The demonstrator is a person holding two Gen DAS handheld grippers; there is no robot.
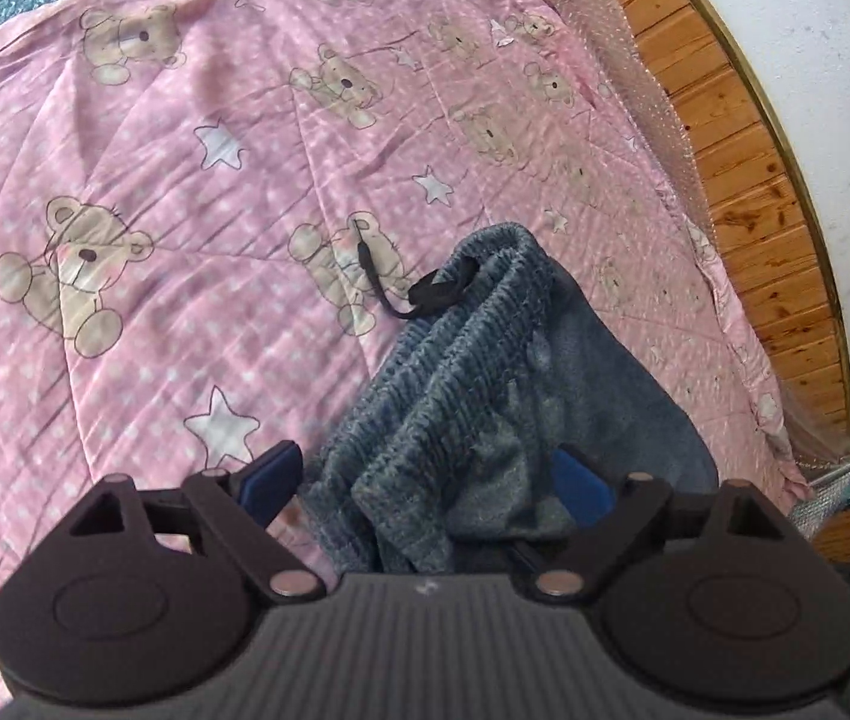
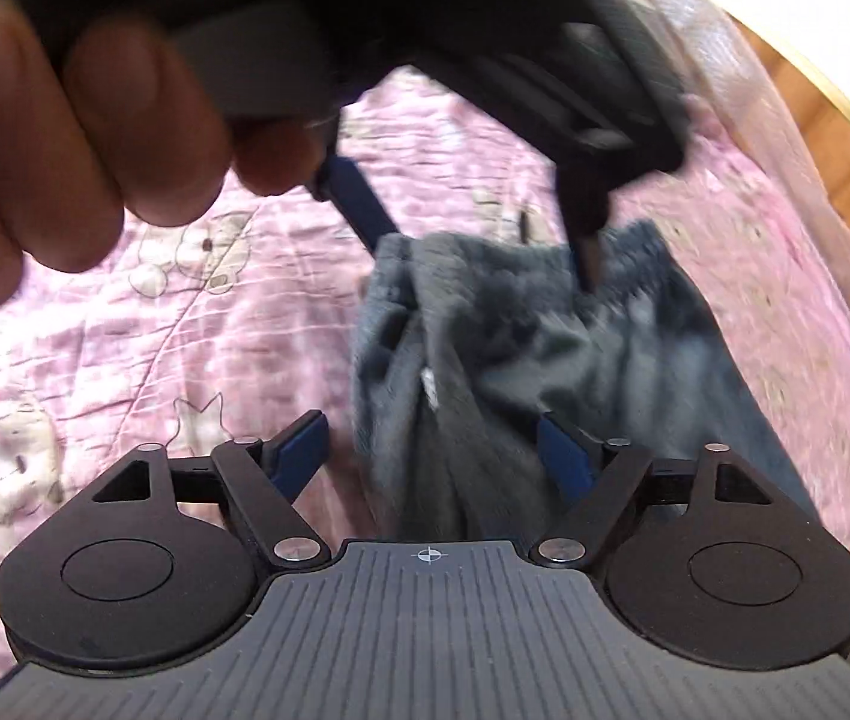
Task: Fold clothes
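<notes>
Grey-blue fleece: the garment [image 1: 473,396], a ribbed elastic waistband with a black drawcord [image 1: 419,294], probably trousers.
Where it is: bunched between both hand-held grippers, part resting on the pink bear-print quilt [image 1: 155,180] of the bed.
Left hand-held gripper [image 1: 431,480]: jaws spread wide, fabric heaped between them but not pinched, as far as its own view shows.
Right hand-held gripper [image 2: 434,450]: jaws likewise spread, cloth lying in the gap, not clamped.
Handling: soft, light, limp; it will sag and slide, not hold a crease by itself.
Where to hold: the ribbed waistband, thickest and least slippery, one corner per gripper.
Pose: the right view shows the left gripper [image 2: 479,228] opposite, tips on the far waistband edge, a person's fingers [image 2: 95,138] wrapped round its handle; that view is blurred.
Beyond: wooden boards [image 1: 749,180] and a white wall [image 1: 815,30].
</notes>
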